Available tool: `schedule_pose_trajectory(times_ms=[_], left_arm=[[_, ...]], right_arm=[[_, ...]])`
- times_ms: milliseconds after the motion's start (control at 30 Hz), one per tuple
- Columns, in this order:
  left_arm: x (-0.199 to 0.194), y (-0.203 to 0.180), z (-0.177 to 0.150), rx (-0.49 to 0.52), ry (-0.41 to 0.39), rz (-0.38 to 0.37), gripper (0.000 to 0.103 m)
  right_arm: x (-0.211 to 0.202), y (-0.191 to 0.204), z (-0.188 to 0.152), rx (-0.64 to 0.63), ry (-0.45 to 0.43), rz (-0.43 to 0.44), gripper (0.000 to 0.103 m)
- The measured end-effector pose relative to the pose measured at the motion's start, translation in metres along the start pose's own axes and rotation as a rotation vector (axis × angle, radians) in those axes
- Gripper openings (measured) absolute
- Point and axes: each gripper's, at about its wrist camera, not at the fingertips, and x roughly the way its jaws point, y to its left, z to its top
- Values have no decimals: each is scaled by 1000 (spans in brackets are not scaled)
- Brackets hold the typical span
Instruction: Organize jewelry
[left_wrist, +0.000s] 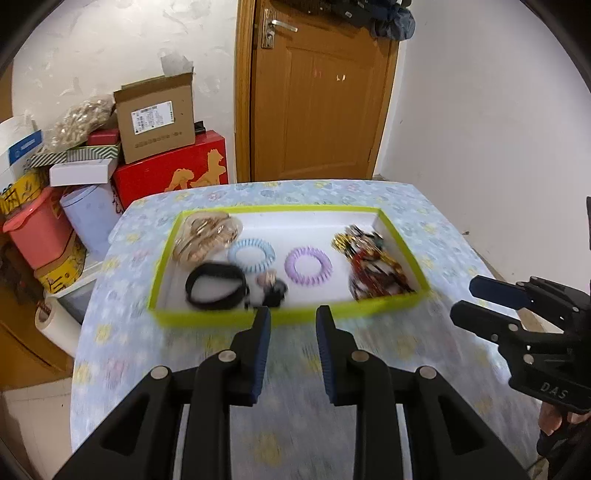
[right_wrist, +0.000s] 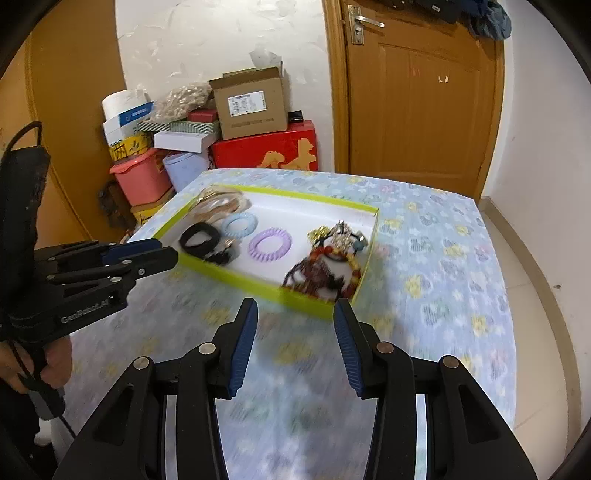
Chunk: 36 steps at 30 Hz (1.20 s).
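A shallow lime-green tray (left_wrist: 207, 316) (right_wrist: 236, 276) with a white floor sits on the table. It holds gold bangles (left_wrist: 207, 236) (right_wrist: 221, 203), a blue coil band (left_wrist: 252, 254) (right_wrist: 241, 223), a purple coil band (left_wrist: 308, 266) (right_wrist: 269, 242), a black band (left_wrist: 216, 290) (right_wrist: 199, 238), a small dark piece (left_wrist: 273, 288) and a tangled red, gold and black heap (left_wrist: 373, 264) (right_wrist: 328, 266). My left gripper (left_wrist: 293, 317) (right_wrist: 162, 251) is open and empty before the tray's near wall. My right gripper (right_wrist: 295, 310) (left_wrist: 465, 299) is open and empty near the tray's right corner.
The table carries a pale blue flowered cloth (left_wrist: 280, 424) (right_wrist: 443, 280). Stacked boxes (left_wrist: 155, 118) (right_wrist: 251, 103), a pink bin (left_wrist: 33, 225) and a paper roll (left_wrist: 55, 325) stand off the table's left side. A wooden door (left_wrist: 317, 92) is behind.
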Motion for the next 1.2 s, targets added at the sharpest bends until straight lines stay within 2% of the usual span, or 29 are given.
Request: schedule_pose_trajectory(times_ms=[433, 733, 1200], left_arm=[[-71, -11, -60, -18, -40, 50, 26], [-85, -10, -76, -39, -37, 62, 26], [-88, -9, -81, -43, -33, 67, 26]], right_arm=[[-54, 38, -46, -21, -18, -20, 45], [-62, 50, -59, -36, -7, -16, 45], [-64, 50, -60, -34, -5, -17, 45]])
